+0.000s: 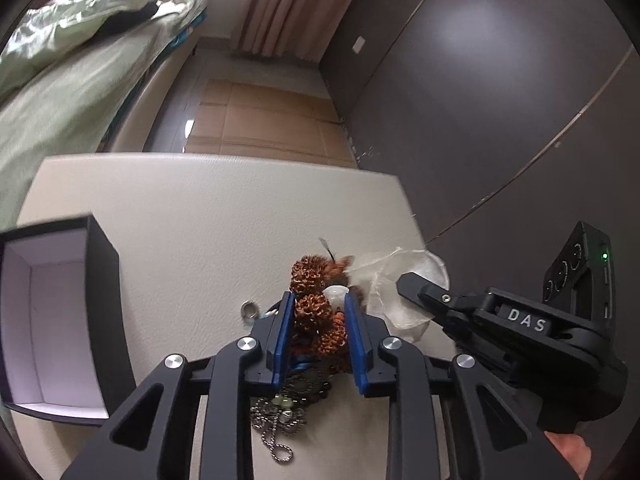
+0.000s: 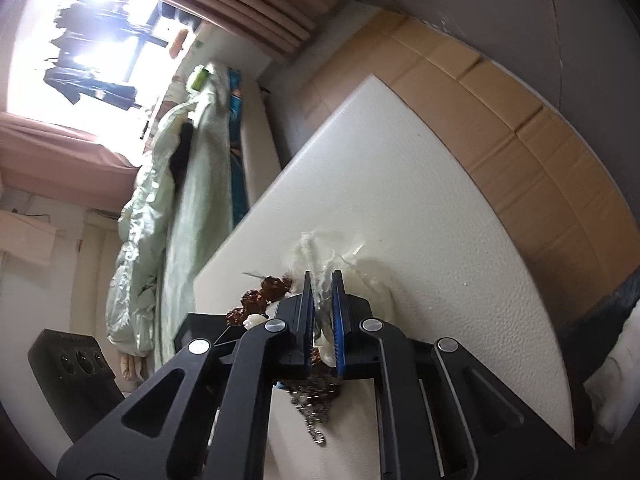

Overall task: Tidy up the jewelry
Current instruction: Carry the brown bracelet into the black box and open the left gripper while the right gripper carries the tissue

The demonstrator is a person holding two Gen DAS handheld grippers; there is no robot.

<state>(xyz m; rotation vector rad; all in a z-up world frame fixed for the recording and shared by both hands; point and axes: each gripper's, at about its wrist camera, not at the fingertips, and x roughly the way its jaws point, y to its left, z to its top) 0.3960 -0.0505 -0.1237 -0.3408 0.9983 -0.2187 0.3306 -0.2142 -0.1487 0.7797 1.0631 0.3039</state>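
A string of knobbly brown beads (image 1: 310, 308) lies in a jewelry pile on the white table (image 1: 200, 220). My left gripper (image 1: 320, 300) has its blue pads (image 1: 285, 320) pressed against both sides of these beads. A white bead (image 1: 335, 294) and a metal ball chain (image 1: 276, 428) lie in the same pile. To the right, a sheer white pouch (image 1: 404, 268) is pinched by my right gripper (image 1: 404, 280). In the right wrist view, the right gripper (image 2: 322, 280) is shut on the pouch (image 2: 372, 276), with the brown beads (image 2: 272, 288) just to its left and the chain (image 2: 316, 412) underneath.
An open black box (image 1: 100, 320) with a white inside stands at the table's left edge. A small silver ring (image 1: 250, 309) lies left of the pile. A bed with green bedding (image 1: 60, 120) is beyond, and a dark wall (image 1: 480, 100) runs along the right.
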